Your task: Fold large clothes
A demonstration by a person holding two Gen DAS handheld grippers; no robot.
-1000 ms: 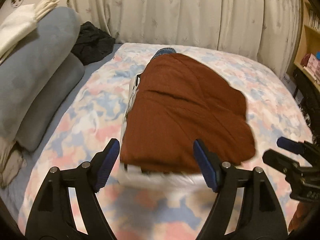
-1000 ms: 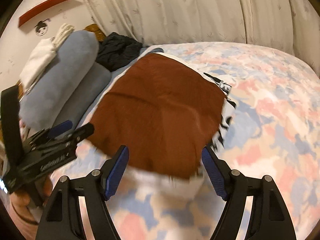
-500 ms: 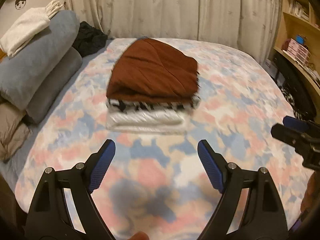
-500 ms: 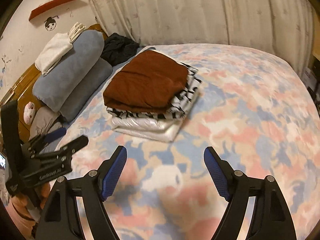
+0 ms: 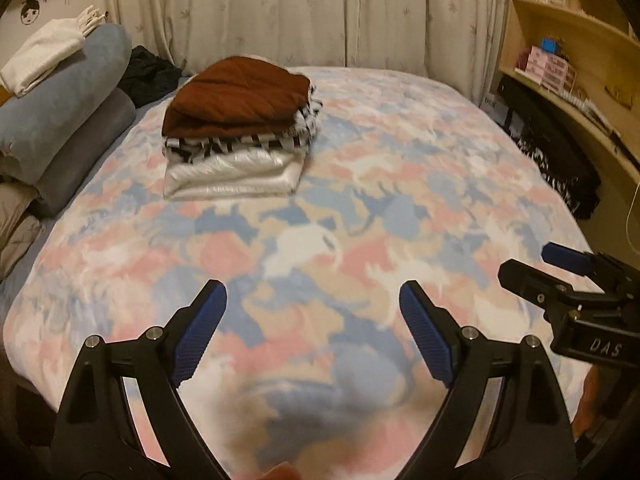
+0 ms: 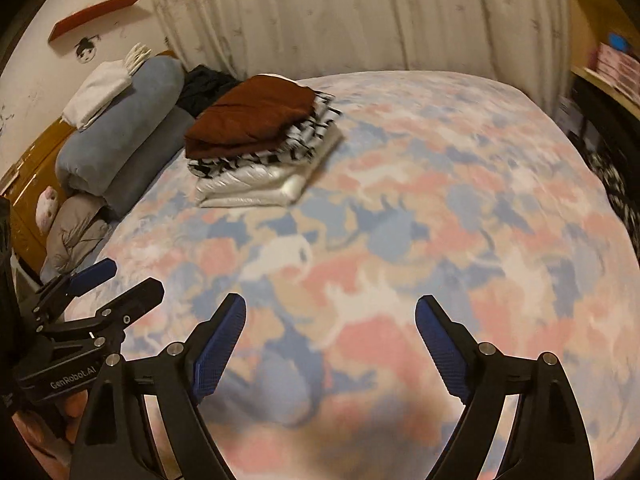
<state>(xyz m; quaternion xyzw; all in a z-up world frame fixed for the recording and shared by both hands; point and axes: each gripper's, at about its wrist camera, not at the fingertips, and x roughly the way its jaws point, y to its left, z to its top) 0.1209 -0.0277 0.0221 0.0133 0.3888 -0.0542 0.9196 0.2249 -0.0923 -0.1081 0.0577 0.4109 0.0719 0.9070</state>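
Both grippers now hang over the near edge of the bed (image 5: 400, 184), far back from where they were a second ago, when the brown garment filled the view between their fingers. The left gripper (image 5: 312, 312) and right gripper (image 6: 330, 326) have just been widening their jaws, which stand released with nothing between them. Further off, toward the far left of the bed, the stack of folded clothes (image 5: 236, 128) rests apart from both: brown garment (image 5: 240, 96) on top, a black-and-white one beneath, a white one at the bottom. This fold looks finished. The left view alone shows the shelves (image 5: 580, 60) at right; the right view alone shows a red wall shelf (image 6: 96, 16) at far left.
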